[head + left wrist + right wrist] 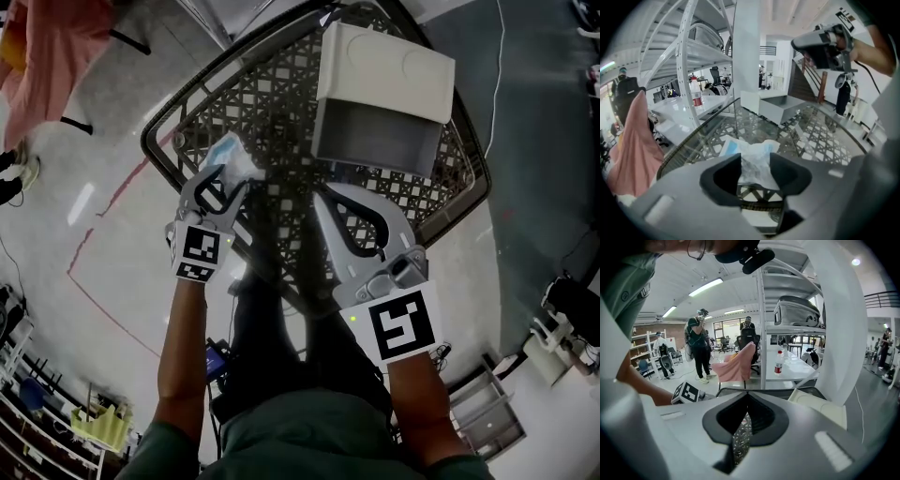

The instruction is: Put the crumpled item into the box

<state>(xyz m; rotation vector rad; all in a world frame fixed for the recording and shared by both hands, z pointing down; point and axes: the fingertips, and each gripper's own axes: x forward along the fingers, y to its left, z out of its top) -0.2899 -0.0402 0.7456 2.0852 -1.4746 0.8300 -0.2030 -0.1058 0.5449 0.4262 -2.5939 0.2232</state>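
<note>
Two grippers hang over a lattice-patterned table (272, 103) with a dark rim. A white box (384, 70) stands on its far right part, with its open side towards me. The crumpled item (230, 155), a white and pale blue wad, lies on the left part of the top, well apart from the box, and only bare lattice lies between the two. A pink cloth (47, 56) hangs off to the left beyond the table. The left gripper view shows a white shelving rack (689, 56) and a bottle (696, 96) on a white bench behind it. The right gripper view shows people standing on the floor further back.

The left gripper (222, 178) is held out on a bare forearm and pitched steeply down at the item; its marker cube faces the head camera. The right gripper (323, 195) tilts down less steeply, over the middle of the table and just short of the box's near edge.

The left fingers (717, 180) stand wide with the crumpled item between them; I see it resting on the table, not lifted. The right fingers (729, 416) are drawn together at the tips with nothing between them, and only lattice shows through the slit behind.
</note>
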